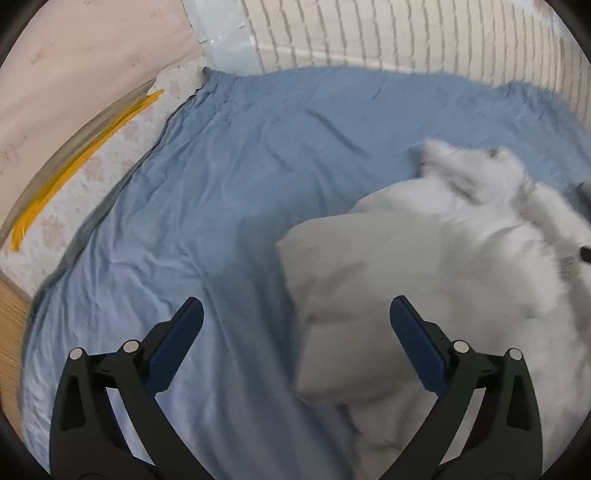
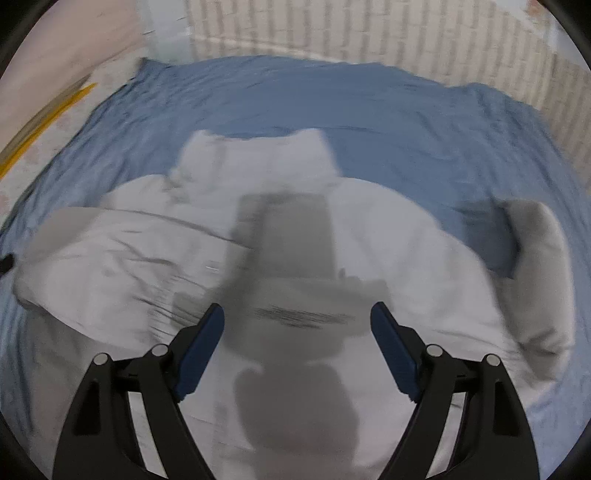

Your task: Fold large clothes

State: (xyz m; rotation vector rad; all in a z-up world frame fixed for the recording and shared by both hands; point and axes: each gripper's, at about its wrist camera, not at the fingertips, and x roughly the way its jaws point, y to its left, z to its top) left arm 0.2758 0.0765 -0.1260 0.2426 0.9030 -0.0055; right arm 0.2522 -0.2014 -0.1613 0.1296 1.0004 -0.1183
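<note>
A white padded jacket (image 2: 155, 258) lies spread on a blue bedsheet (image 2: 369, 110), its collar pointing to the far side and one sleeve (image 2: 543, 280) bent at the right. My right gripper (image 2: 297, 317) is open and empty, hovering above the jacket's middle, its shadow on the cloth. In the left wrist view the jacket (image 1: 443, 266) lies at the right, blurred. My left gripper (image 1: 295, 314) is open and empty above the jacket's left edge and the blue sheet (image 1: 221, 166).
A white brick-pattern wall (image 1: 406, 33) runs behind the bed. A floral mattress edge (image 1: 92, 166) with a yellow strip (image 1: 74, 162) is at the left, with a pink wall (image 1: 74, 44) beyond. Wooden floor (image 1: 11, 306) shows at the far left.
</note>
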